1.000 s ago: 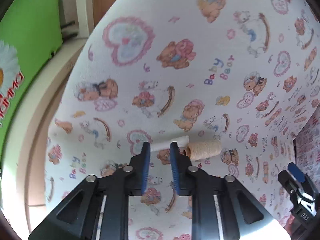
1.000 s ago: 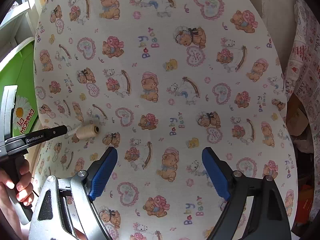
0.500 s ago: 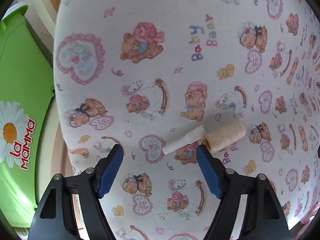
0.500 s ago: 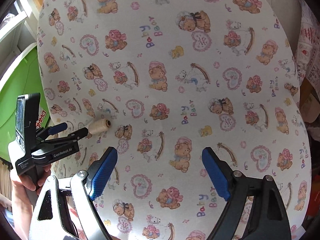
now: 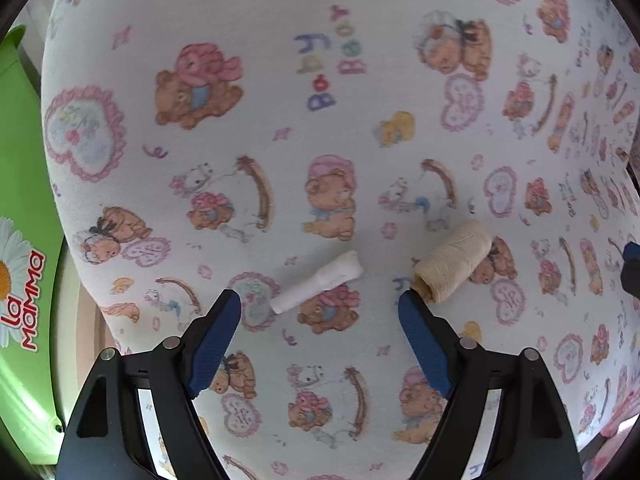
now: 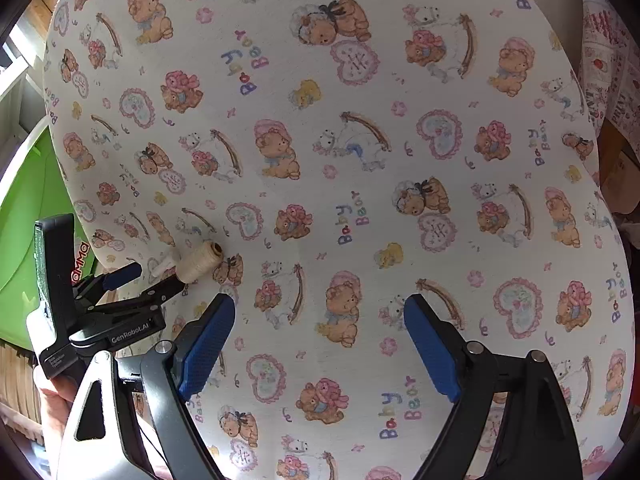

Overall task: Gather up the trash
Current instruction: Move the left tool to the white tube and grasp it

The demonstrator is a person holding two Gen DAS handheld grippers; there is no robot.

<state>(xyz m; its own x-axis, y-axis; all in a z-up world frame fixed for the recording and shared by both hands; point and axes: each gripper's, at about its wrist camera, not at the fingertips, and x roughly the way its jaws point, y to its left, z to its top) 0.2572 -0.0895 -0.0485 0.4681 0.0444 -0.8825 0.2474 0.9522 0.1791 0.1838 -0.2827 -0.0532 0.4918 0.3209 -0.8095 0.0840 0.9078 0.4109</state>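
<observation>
A small white rolled scrap (image 5: 318, 287) lies on the teddy-bear printed cloth (image 5: 320, 120), just beyond my left gripper (image 5: 320, 306), which is open and empty with the scrap between its fingertips' line. A beige thread spool (image 5: 454, 266) lies to the scrap's right, touching or almost touching the right fingertip (image 5: 408, 300). In the right wrist view the spool (image 6: 200, 260) and scrap (image 6: 166, 262) sit at the left, with the left gripper (image 6: 132, 280) at them. My right gripper (image 6: 320, 308) is open and empty over bare cloth.
A green bin with a daisy logo and "La Mamma" (image 5: 24, 240) stands left of the cloth-covered surface (image 6: 360, 160). The surface's edge curves down at the left. Patterned fabric and boxes (image 6: 616, 80) lie at the far right.
My left gripper opened from nearly shut to wide and moved closer to the scrap and spool. My right gripper stayed open and drifted slightly forward.
</observation>
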